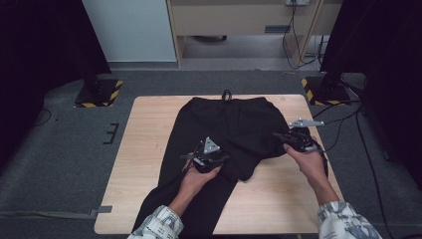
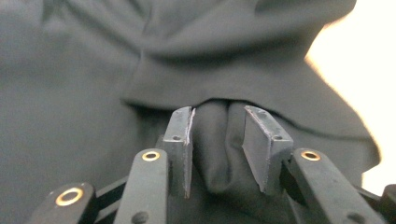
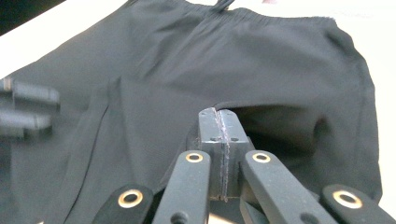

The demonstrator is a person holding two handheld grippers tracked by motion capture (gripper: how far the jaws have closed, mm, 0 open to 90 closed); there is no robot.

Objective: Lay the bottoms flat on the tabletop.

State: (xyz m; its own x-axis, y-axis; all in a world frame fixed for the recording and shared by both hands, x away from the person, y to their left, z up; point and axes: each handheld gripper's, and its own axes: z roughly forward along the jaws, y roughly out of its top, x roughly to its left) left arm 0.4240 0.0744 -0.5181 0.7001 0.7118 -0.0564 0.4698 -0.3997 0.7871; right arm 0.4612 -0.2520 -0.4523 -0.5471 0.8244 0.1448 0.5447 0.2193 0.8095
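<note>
A pair of black trousers lies on the wooden table, waistband at the far edge and one leg running to the near edge. My left gripper sits on the middle of the cloth; in the left gripper view a bunched fold of the trousers fills the gap between the left gripper's pads. My right gripper is at the trousers' right edge. In the right gripper view the right gripper's pads are pressed together at a raised edge of the trousers, with a dark hollow under the cloth beside them.
A drawstring loop pokes out at the waistband. Bare wood shows left and right of the trousers. Black stands with yellow-striped feet flank the table's far corners, and cables trail off the right side. The blurred left gripper shows at the left of the right gripper view.
</note>
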